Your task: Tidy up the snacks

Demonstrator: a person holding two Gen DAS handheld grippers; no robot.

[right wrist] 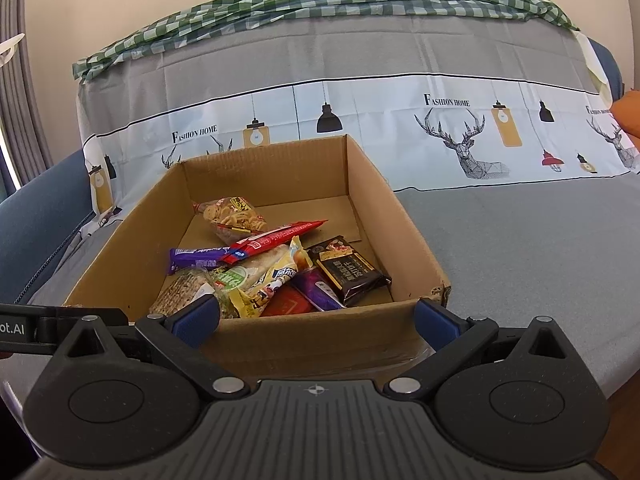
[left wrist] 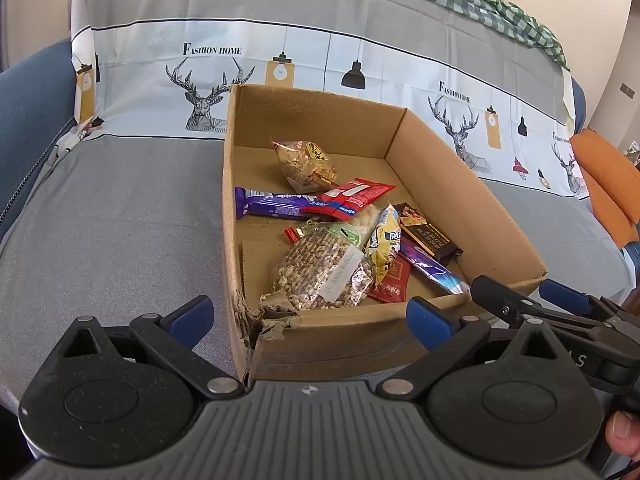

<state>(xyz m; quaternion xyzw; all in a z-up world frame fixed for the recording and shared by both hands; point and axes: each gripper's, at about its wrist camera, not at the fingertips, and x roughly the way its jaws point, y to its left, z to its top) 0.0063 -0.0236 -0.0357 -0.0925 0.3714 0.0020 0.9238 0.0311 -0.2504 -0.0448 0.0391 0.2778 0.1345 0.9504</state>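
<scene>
Plainly, every snack in sight lies inside the open cardboard box (left wrist: 460, 200), which sits on the grey cloth-covered surface (left wrist: 120, 220) in front of a printed backrest cover (left wrist: 320, 64). Both tools are spread wide and empty: the left tool (left wrist: 310, 316) hovers at the box's near wall, the right tool (right wrist: 316, 316) likewise.

These packets look light and soft. The clear bag of puffed grains (left wrist: 324, 276) is bulky and crinkly, likely slippery on its film; I would pinch it at a crimped end, not across the middle, where the contents may crush. The purple bar (left wrist: 272, 205) and dark chocolate packet (right wrist: 350, 272) seem stiffer, so a grip across the narrow width should hold. The cracker bag (left wrist: 306, 162) at the back lies apart from the pile and looks fragile; its sealed edge is the safer place. The red packet (left wrist: 352, 196) rests across the purple bar.

From the left wrist view the box's torn near corner (left wrist: 268, 320) shows, along with the right tool's arm (left wrist: 552, 308) and a fingertip (left wrist: 620, 432). The right wrist view hides that tear but shows the chocolate packet's face and a green checked cloth (right wrist: 320, 0) along the backrest top.
</scene>
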